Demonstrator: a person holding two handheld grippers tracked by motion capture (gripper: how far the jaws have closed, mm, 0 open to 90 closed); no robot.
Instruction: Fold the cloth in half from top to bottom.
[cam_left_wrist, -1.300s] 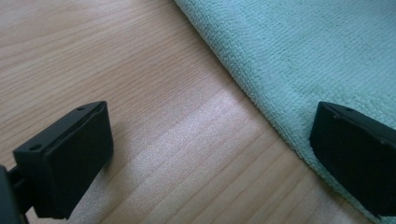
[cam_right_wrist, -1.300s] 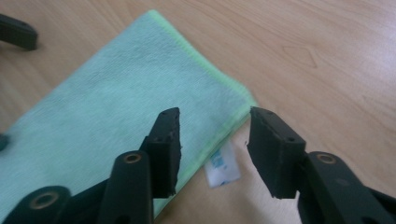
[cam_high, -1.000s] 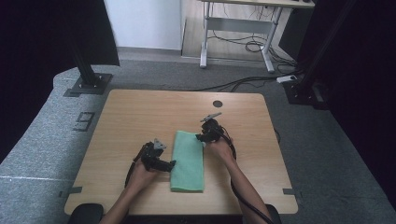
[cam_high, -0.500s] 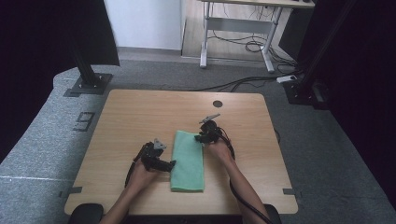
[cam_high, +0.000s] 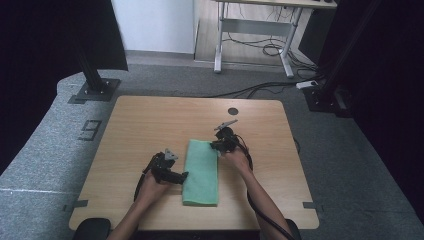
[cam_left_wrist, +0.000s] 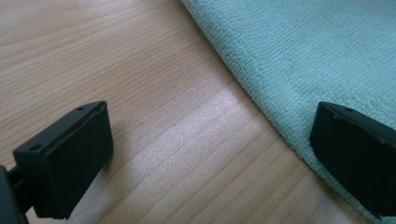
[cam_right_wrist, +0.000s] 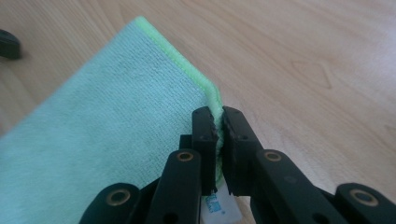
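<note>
Two jaws of your right gripper (cam_right_wrist: 218, 128) have just been closing, and they now pinch the right edge of the green cloth (cam_high: 201, 170) near its far corner (a white tag peeks out beneath them). That reads as a grip secured, so a lift or fold can likely begin. The cloth lies flat at the table's (cam_high: 150, 125) middle. Your right hand reaches in low and level. Your left gripper (cam_left_wrist: 210, 154) rests wide open, straddling the cloth's left edge.

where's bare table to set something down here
Free: the far strip beyond the green cloth up to the round hole, and both side margins. Crowded: the near middle, where the left gripper and right gripper flank the cloth.
</note>
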